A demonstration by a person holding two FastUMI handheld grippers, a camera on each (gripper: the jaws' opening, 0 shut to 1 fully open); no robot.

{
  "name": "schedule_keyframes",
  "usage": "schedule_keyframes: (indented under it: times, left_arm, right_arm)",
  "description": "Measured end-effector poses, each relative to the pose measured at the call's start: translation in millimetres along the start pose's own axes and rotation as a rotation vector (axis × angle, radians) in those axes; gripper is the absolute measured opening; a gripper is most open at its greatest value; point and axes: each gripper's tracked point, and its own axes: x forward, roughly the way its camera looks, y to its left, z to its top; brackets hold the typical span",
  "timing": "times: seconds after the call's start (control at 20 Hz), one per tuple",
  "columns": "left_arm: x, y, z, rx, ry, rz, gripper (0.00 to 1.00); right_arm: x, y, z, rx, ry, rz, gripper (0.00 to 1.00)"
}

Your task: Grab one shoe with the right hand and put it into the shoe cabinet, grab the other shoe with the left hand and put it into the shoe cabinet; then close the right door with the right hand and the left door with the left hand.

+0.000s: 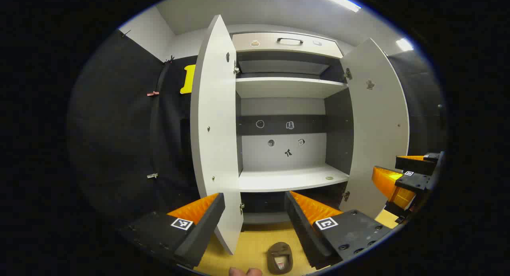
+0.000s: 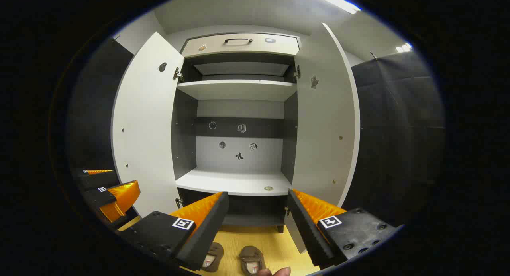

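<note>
Shoes (image 2: 252, 262), brown, maybe slip-ons; cabinet (image 2: 239, 182) drs open

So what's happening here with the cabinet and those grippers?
A person holds two grippers in front of a shoe cabinet whose doors both stand open. The left gripper and right gripper are open and hold nothing. Two shoes sit on the floor below, not yet picked up, and the middle shelf holds no shoes.

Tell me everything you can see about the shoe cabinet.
The shoe cabinet is white with dark grey inner side walls and stands on the yellow floor. Both doors are swung wide open. Its shelves hold no shoes. A drawer with a dark handle tops it. Small stickers mark the back panel.
</note>
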Motion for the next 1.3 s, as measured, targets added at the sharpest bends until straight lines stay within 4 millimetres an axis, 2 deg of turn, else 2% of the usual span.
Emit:
schedule_keyframes:
  times: [0.2, 0.65, 1.0, 1.15, 1.3]
  left_arm:
    - [3, 4, 2, -0.002, -0.011, -0.001, 0.95]
    - [3, 8, 2, 0.0, -0.016, 0.002, 0.95]
    - [-1, 3, 5, -0.009, -0.036, -0.01, 0.95]
    - [-4, 2, 4, -0.017, -0.046, -0.015, 0.95]
    - [-7, 2, 0, -0.015, -0.053, -0.017, 0.95]
  right_arm:
    - [2, 3, -8, -0.008, 0.018, -0.003, 0.98]
    - [1, 7, -9, 0.001, 0.023, -0.001, 0.98]
    - [-1, 2, -13, -0.003, 0.034, -0.003, 0.98]
    - [-2, 1, -28, -0.006, 0.072, 0.01, 0.98]
    - [-5, 7, -63, 0.002, 0.16, 0.052, 0.98]
